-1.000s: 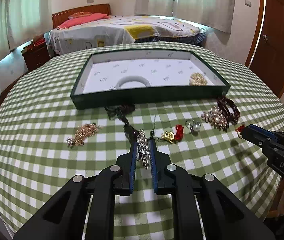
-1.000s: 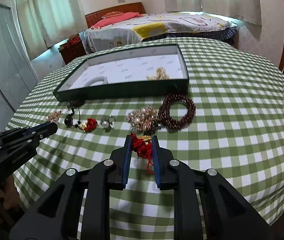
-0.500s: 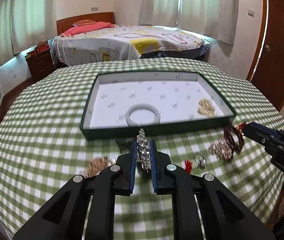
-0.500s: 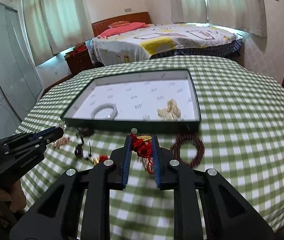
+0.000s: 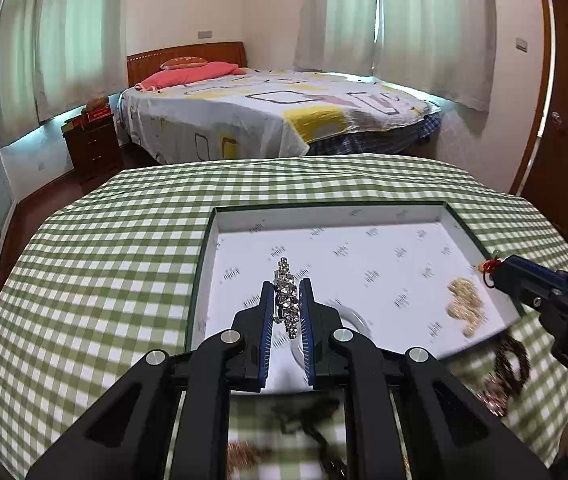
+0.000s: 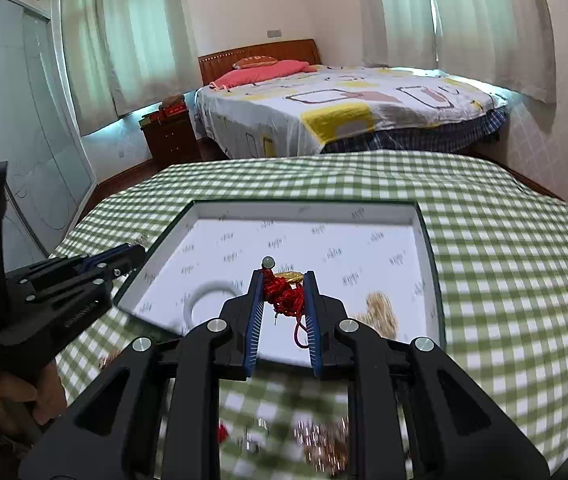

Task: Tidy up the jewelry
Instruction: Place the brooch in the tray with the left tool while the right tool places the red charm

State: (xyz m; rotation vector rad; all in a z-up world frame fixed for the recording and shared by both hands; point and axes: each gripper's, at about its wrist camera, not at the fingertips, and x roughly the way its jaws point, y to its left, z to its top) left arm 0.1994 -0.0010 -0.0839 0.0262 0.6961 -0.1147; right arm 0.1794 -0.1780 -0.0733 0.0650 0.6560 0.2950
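Left wrist view
Left gripper (image 5: 287,292): it points forward and tips down over the near part of the tray. Its jaws are squeezed tight on a sparkly clip (image 5: 287,300).
Sparkly clip: it stands up between the blue pads and pokes out past the tips. It is up in the air over the tray floor.
Tray (image 5: 203,252): dark green walls, white inside, on the green checked tablecloth (image 5: 95,264).
In the tray: a white ring (image 5: 354,318) partly hidden behind the gripper, and a gold piece (image 5: 466,306) near the right wall.
Right gripper (image 5: 500,272): it comes in from the right, over the tray's right edge, with a bit of red cord at its tip.
Dark bead bracelet (image 5: 514,364): blurry, on the cloth just outside the tray.

Right wrist view
Right gripper (image 6: 283,286): it points forward and down over the tray (image 6: 430,264). Its jaws are close together and hold a red cord charm (image 6: 284,296).
Red cord charm: bunched between the pads, with a small pale bead on top and a loop hanging down.
Left gripper (image 6: 133,252): at the left, by the tray's left edge. A hand (image 6: 15,396) holds its handle.
White ring (image 6: 211,300): lies in the tray's left part.
Gold piece (image 6: 380,312): lies in the tray's right part.
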